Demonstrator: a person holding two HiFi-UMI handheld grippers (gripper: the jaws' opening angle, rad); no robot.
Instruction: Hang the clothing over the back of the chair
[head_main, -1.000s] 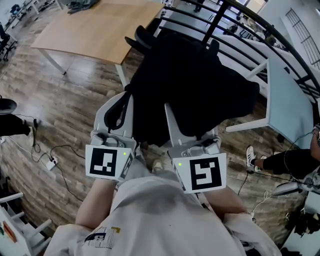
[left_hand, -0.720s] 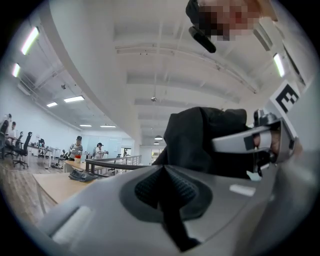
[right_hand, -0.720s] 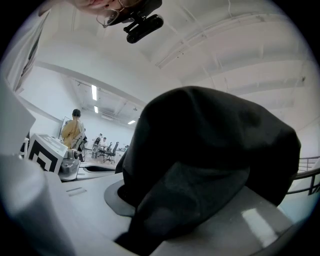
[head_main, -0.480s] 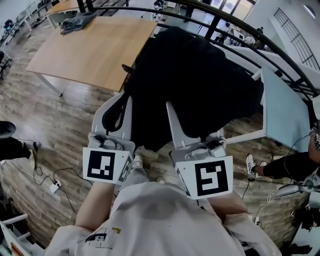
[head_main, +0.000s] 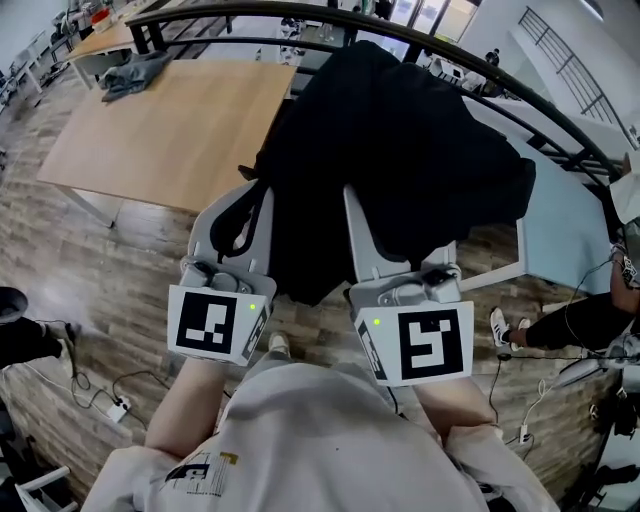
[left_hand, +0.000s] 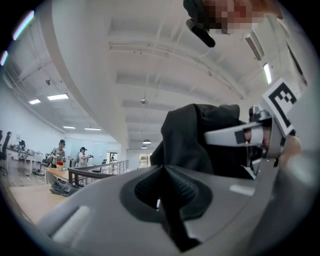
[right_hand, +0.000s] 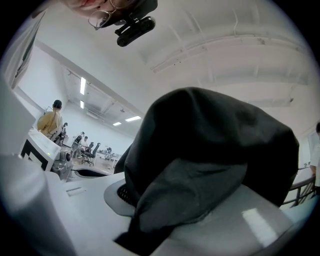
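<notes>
A black garment (head_main: 400, 150) hangs bunched in front of me, held up by both grippers. My left gripper (head_main: 258, 195) is shut on its left edge, and my right gripper (head_main: 352, 195) is shut on a thick fold beside it. In the left gripper view the jaws (left_hand: 162, 172) meet with a thin strip of black cloth between them, and the garment (left_hand: 190, 140) rises to the right. In the right gripper view the garment (right_hand: 210, 145) fills the middle and spills over the lower jaw. The chair is hidden behind the garment, apart from a dark bit at its left edge.
A wooden table (head_main: 150, 130) stands at the back left with a grey cloth (head_main: 135, 72) on its far corner. A black curved railing (head_main: 300, 12) runs behind. A pale blue table (head_main: 570, 230) and a seated person's leg (head_main: 570, 320) are at the right. Cables (head_main: 110, 400) lie on the floor.
Both grippers have risen and moved forward with the black garment. The chair's top and armrest, visible earlier above the garment, are now covered by it.
</notes>
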